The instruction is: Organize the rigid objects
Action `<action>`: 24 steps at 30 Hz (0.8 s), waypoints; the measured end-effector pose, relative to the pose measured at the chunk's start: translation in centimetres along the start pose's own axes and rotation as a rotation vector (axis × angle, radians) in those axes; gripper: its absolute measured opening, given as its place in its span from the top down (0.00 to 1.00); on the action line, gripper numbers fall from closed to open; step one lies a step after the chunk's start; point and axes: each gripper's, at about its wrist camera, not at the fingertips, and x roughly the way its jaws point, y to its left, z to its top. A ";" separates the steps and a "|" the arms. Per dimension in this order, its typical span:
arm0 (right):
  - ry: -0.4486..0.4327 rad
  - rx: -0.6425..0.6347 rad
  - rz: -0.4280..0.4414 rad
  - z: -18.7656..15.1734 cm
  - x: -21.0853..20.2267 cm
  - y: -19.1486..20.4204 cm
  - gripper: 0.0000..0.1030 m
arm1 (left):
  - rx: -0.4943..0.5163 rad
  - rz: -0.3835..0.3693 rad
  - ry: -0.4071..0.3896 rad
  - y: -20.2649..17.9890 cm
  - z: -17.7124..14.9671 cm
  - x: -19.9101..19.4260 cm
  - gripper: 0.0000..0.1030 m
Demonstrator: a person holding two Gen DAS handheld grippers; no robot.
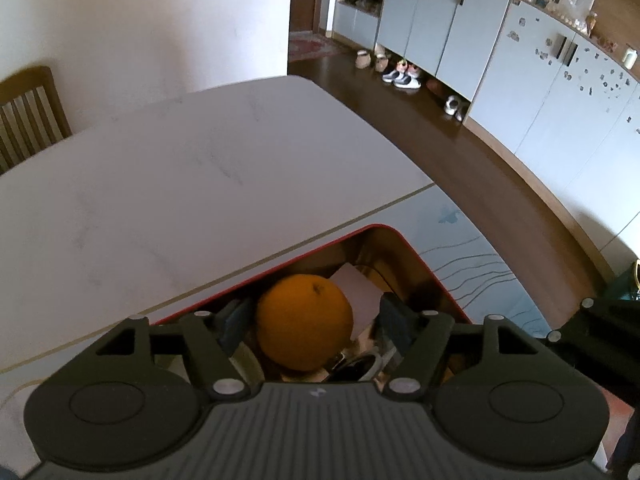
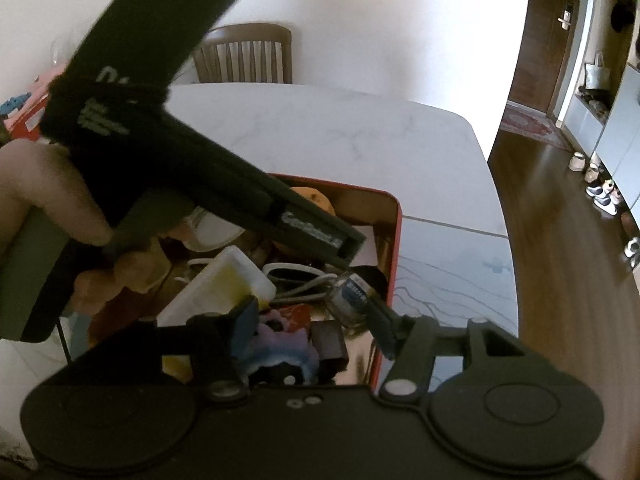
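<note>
- Since the orange (image 1: 304,322) is round, firm and fairly heavy for its size, with a waxy skin, I judge it will roll or slip out of a light pinch; its peel bruises under a hard one.
- Best hold, in my judgement: across its widest part, pads on opposite sides, squeezed only enough to stop it rolling.
- It lies inside the red-rimmed tin (image 1: 404,260) on the table (image 1: 200,180), at the end where a pale card leans, with other clutter around it.
- Left gripper (image 1: 316,316): its tongs stand fairly wide on either side of the orange. The pad on the picture's right is clearly off the skin and the other is close beside it, so nothing is gripped.
- Its pose: a hand (image 2: 52,184) holds it slanting steeply down into the tin.
- Right gripper (image 2: 314,320): tongs moderately apart and holding nothing, tilted down over the tin's near end, above a fuzzy purple toy (image 2: 280,344) and a small dark box (image 2: 330,342).
</note>
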 end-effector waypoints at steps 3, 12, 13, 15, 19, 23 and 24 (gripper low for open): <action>-0.017 0.026 0.008 -0.1 -0.9 -0.3 0.41 | -0.009 0.005 -0.027 0.0 -0.3 -1.4 0.32; -0.078 0.061 0.006 -0.9 -3.4 -0.2 0.29 | -0.004 0.056 -0.132 -0.5 -1.6 -6.7 0.32; -0.087 0.064 0.008 -1.0 -3.7 -0.2 0.28 | 0.001 0.059 -0.144 -0.6 -1.9 -7.3 0.32; -0.101 0.061 0.013 -1.2 -4.5 0.0 0.28 | 0.001 0.063 -0.160 -0.6 -2.2 -8.3 0.32; -0.123 0.076 0.015 -1.5 -5.9 0.5 0.20 | -0.020 0.068 -0.192 -0.4 -3.3 -10.5 0.27; -0.151 0.099 0.012 -1.8 -7.1 1.2 0.16 | -0.022 0.077 -0.225 0.1 -4.5 -12.6 0.26; -0.160 0.104 0.011 -1.9 -7.5 1.4 0.15 | -0.021 0.074 -0.230 0.1 -4.7 -13.0 0.26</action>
